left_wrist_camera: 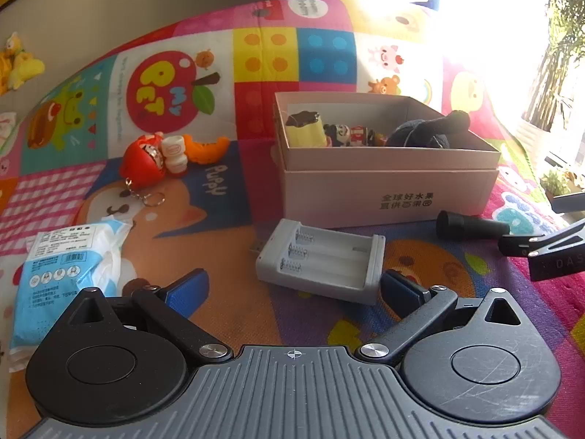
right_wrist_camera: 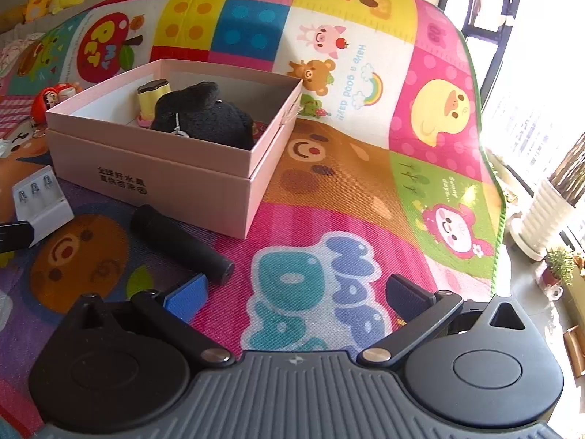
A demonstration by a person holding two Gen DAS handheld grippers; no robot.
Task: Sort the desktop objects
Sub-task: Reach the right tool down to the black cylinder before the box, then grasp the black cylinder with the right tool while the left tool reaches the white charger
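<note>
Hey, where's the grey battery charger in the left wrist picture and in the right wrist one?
Left wrist: the battery charger lies centre, just ahead of the open left gripper.
Right wrist: the charger sits at the far left edge.
Shared landmark: the pink box behind it, black cylinder alongside.

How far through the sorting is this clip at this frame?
Partly done. The pink box already holds a black plush, a yellow toy and small figures. Nothing is in hand: both the left gripper and right gripper have open, empty jaws. Left on the mat: battery charger, black cylinder, red doll, tissue pack.
</note>
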